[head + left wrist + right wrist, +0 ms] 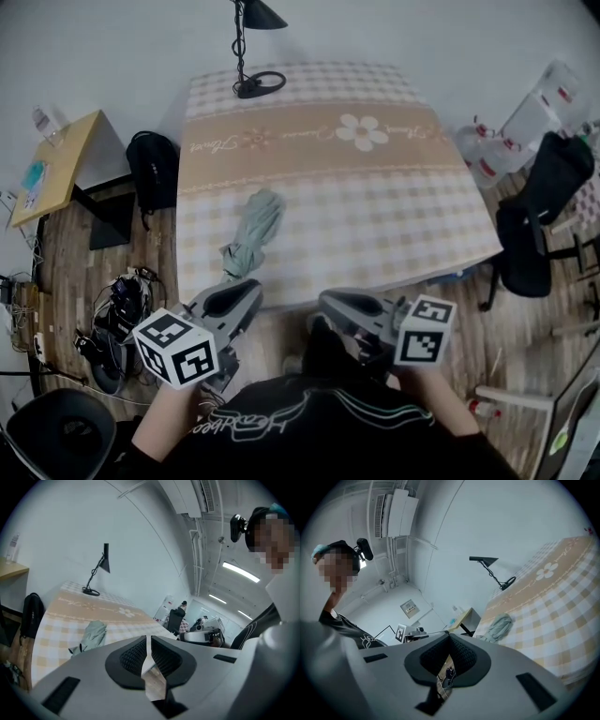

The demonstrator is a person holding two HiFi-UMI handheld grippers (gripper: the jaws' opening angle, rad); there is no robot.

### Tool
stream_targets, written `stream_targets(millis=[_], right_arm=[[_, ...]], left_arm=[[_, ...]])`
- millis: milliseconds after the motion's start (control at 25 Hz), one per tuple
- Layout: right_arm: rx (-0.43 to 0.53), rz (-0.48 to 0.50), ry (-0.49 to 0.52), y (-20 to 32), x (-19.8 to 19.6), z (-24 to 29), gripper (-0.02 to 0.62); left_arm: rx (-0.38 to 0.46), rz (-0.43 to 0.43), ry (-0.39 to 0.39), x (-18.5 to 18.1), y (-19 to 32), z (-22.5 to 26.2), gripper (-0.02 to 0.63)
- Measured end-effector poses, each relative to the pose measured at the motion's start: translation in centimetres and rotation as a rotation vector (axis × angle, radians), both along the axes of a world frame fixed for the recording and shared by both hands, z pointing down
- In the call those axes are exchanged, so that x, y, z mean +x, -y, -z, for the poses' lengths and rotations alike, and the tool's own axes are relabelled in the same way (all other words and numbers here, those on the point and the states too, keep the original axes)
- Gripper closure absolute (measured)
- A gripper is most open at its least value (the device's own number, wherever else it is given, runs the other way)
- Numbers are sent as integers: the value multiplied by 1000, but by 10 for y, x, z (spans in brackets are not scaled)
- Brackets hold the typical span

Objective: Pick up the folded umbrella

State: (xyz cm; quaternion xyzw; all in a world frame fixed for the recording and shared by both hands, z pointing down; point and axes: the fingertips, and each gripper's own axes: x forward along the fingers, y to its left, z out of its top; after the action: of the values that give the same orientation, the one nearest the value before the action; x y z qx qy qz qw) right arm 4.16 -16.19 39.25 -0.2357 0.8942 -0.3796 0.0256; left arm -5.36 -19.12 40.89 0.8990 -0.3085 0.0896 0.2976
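Note:
The folded umbrella (255,225) is a pale green bundle lying near the front left of the table (403,206), which has a beige checked cloth. It also shows in the left gripper view (92,634) and the right gripper view (499,626). My left gripper (249,287) hangs just off the table's front edge, a little short of the umbrella's near end, its jaws shut with nothing between them (147,641). My right gripper (325,300) is beside it to the right, also off the table edge, jaws together and empty (449,637).
A black desk lamp (249,56) stands at the table's far edge. Left of the table are a black backpack (155,169), a wooden side table (56,164) and tangled cables (117,314) on the floor. A black office chair (534,225) stands to the right.

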Motion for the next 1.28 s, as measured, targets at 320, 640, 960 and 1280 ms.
stream_targets(millis=[320, 640, 960, 1280], right_arm=[[-40, 48, 10, 59, 11, -11, 584], [-83, 73, 16, 113, 23, -24, 584], [-124, 116, 39, 150, 21, -32, 584], [-161, 138, 28, 173, 23, -45, 584]], left_arm=[[-49, 76, 69, -5, 51, -23, 536], [-76, 102, 231, -10, 98, -60, 407], [-121, 73, 386, -16, 124, -107, 350], [-167, 63, 542, -29, 138, -156, 316]])
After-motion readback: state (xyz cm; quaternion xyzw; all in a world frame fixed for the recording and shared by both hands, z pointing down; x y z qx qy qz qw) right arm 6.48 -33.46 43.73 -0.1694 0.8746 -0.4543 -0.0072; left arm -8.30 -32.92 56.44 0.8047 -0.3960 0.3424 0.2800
